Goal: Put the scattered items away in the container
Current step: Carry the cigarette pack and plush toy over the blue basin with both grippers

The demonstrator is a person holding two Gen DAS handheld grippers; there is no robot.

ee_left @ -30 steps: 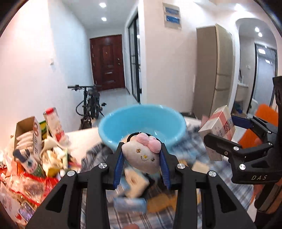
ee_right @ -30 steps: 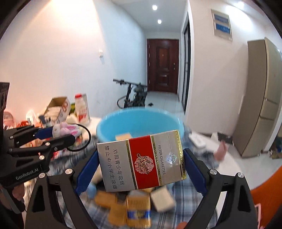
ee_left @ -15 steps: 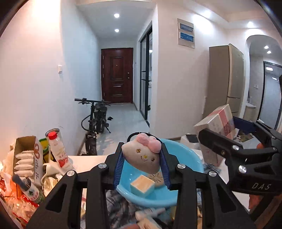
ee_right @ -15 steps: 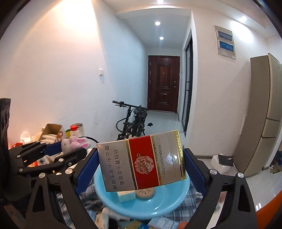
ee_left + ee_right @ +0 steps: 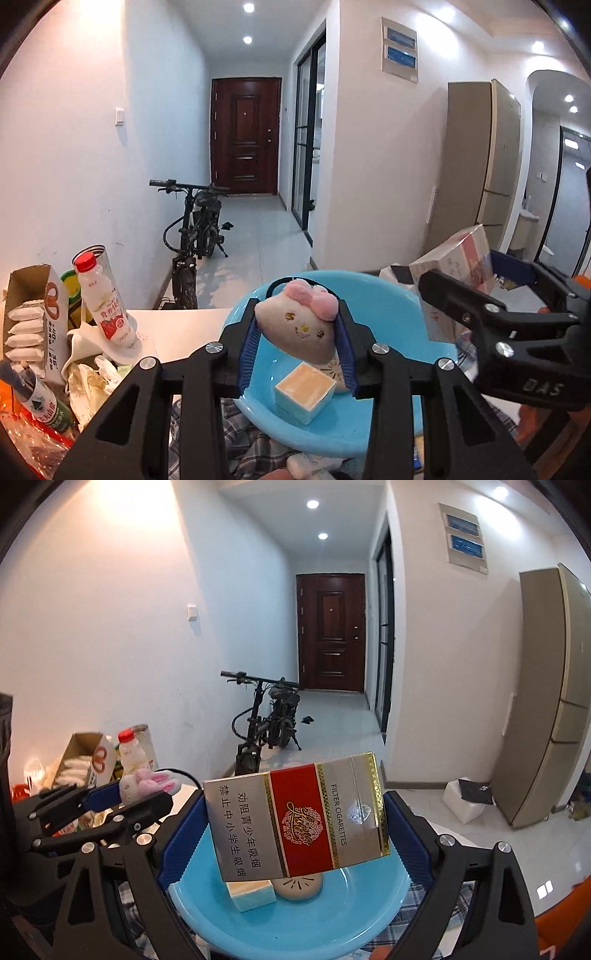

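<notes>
Looking along the left gripper [image 5: 297,354], its blue pads are clenched on a small grey plush toy [image 5: 295,330] with a pink bow, held above the blue basin [image 5: 391,295] at the middle of the frame. This view alone shows the toy's stitched face and, at 3 o'clock, the side of the cigarette carton [image 5: 454,266] carried by the right gripper [image 5: 476,280]. The right wrist view gives instead the carton's silver and red front [image 5: 299,819], gripped end to end between widely spread pads of the right gripper [image 5: 295,827] over the basin [image 5: 295,930], and at 9 o'clock the left gripper [image 5: 122,794] from the side with the toy [image 5: 147,783] in its tips.

Both grippers tilt gently downward toward the basin, side by side and near each other.

Inside the basin lie a pale block [image 5: 304,391] with a light blue edge and a round beige thing [image 5: 299,886], mostly hidden behind the carton and the toy. At 8 o'clock, clutter on the table [image 5: 177,328] includes a red-capped bottle [image 5: 105,302] and an open cardboard box [image 5: 33,325]. The checked cloth [image 5: 243,439] under the basin is largely covered by the gripper frames, and the items at 6 o'clock are cut off.
</notes>
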